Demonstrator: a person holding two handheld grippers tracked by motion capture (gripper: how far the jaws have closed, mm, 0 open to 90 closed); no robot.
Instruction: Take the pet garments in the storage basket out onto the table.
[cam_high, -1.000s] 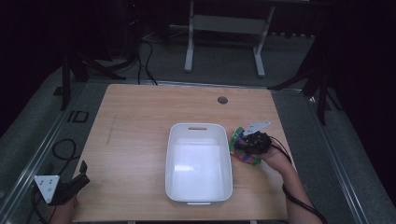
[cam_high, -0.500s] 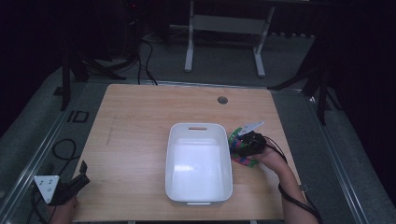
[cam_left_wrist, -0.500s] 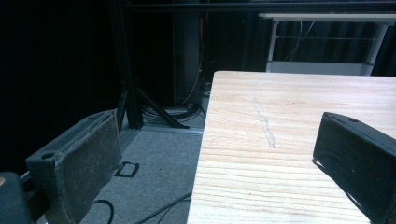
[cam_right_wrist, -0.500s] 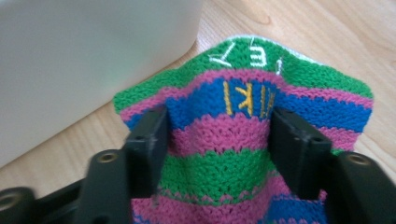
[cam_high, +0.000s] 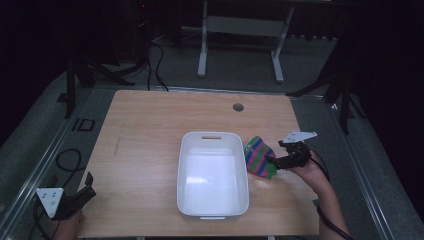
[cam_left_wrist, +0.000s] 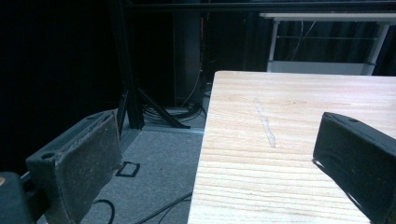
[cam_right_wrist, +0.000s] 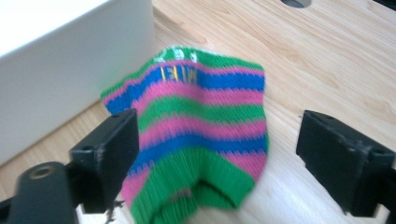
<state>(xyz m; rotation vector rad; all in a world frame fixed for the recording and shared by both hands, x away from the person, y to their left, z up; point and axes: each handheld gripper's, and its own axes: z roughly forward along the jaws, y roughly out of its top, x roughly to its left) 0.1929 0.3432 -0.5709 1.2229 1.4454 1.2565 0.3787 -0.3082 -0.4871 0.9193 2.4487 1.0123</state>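
Striped sock (cam_high: 259, 157) lies on the bench (cam_high: 150, 130), touching the white bin (cam_high: 213, 210) wall's right side. Right hand-held gripper (cam_high: 270, 161), jaws just opened, stands spread around its cuff; left hand-held gripper (cam_high: 86, 186) idles spread.

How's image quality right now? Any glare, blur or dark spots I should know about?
High view: room beyond the table is nearly black; the bin floor glares white. Right gripper view: the sock is slightly blurred, the bin wall overexposed. Left gripper view: sharp table grain, dark background, both pads of that claw soft.
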